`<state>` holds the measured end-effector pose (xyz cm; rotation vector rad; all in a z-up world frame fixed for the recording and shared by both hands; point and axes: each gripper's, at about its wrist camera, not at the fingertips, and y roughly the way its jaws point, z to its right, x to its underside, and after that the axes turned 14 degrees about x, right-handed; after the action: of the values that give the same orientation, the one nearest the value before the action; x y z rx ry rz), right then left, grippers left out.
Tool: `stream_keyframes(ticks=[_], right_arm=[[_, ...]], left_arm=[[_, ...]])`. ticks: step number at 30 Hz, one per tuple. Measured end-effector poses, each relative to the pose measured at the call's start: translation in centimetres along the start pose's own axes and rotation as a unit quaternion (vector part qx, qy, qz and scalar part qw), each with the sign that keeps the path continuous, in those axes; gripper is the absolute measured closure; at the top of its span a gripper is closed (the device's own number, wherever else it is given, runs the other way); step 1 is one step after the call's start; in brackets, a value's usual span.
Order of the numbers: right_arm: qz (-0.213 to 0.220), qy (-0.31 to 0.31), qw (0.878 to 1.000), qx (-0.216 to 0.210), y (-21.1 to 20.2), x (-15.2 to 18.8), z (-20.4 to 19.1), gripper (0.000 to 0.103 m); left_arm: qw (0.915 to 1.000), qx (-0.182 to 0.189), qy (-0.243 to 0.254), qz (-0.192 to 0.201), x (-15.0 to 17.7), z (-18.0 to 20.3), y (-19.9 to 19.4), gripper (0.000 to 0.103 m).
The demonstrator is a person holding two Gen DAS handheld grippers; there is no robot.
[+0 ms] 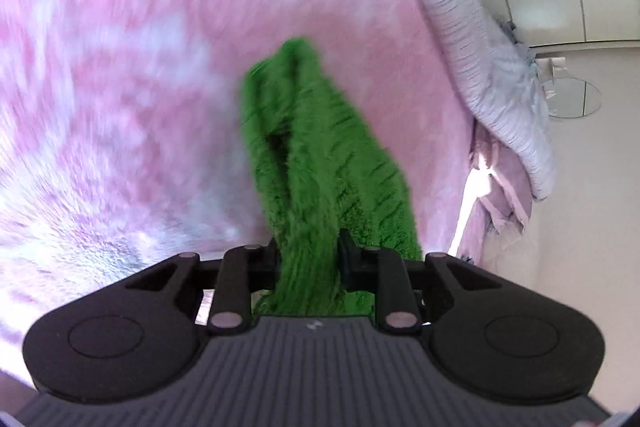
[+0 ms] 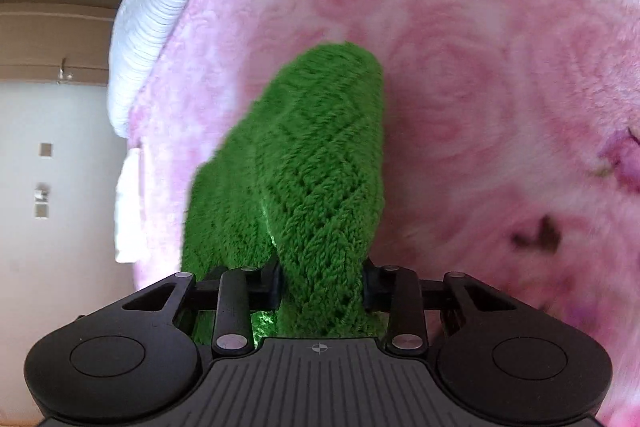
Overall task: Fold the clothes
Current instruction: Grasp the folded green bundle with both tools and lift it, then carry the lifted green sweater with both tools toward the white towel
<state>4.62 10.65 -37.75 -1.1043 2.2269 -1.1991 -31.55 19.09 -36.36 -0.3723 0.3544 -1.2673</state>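
Gripping a bunched length of green knit (image 1: 320,163), the left gripper (image 1: 308,263) has its fingers pressed in on the fabric from both sides, and the cloth runs forward from the jaws and hangs down towards the bed. The right gripper (image 2: 322,283) is likewise clenched on a thick fold of the same green knit (image 2: 308,163), whose cable pattern shows sharply near the jaws. Both tools thus hold the garment lifted above the pink blanket (image 1: 120,67), with no part of it lying flat in either view. Beyond the knit the blanket spreads wide, rose-patterned in the right view, and at its far edge lies a white ribbed pillow (image 2: 160,7), then the wall and floor of the room. The left view is blurred, so the knit's shape there is hard to read. Judging by this, folding has hardly begun: the garment is gathered rather than spread, and laying it out and making every fold probably remain.
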Motion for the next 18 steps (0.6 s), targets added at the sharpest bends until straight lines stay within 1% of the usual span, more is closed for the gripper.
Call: stream_keyframes(ticks=[2,4,6,9,11,14,17,18], right_arm=[[-0.008,0.006,1.0,-0.018,-1.9,-0.2,-1.8,0.07],[-0.013,0.005,0.999,-0.035,-3.8,-0.4,-3.6,0.07],[-0.012,-0.011,0.999,-0.048,-5.5,-0.7,-5.6,0.07],[-0.003,-0.039,0.997,-0.065,-7.2,-0.7,-9.0,0.07],[0.006,-0.056,0.995,-0.077,-7.8,-0.7,-11.8,0.07],[0.017,-0.078,0.993,-0.09,-7.4,-0.2,-15.5,0.07],[0.021,-0.099,0.99,-0.103,-5.2,0.9,-20.0,0.07],[0.02,-0.102,0.989,-0.105,-4.0,1.5,-21.7,0.07]], left_arm=[[1.0,0.0,-0.002,0.005,-0.3,2.7,-1.9,0.083],[0.9999,0.003,0.008,0.013,-0.9,5.3,-3.9,0.083],[0.9995,0.007,0.02,0.024,-1.6,7.7,-5.5,0.083],[0.9982,0.021,0.033,0.045,-3.2,9.9,-7.9,0.083],[0.9968,0.029,0.04,0.062,-4.5,10.6,-9.8,0.083],[0.9941,0.04,0.05,0.087,-6.5,11.2,-12.9,0.083],[0.9915,0.044,0.051,0.111,-8.9,9.9,-17.2,0.083],[0.9909,0.045,0.051,0.116,-9.9,9.1,-18.8,0.083]])
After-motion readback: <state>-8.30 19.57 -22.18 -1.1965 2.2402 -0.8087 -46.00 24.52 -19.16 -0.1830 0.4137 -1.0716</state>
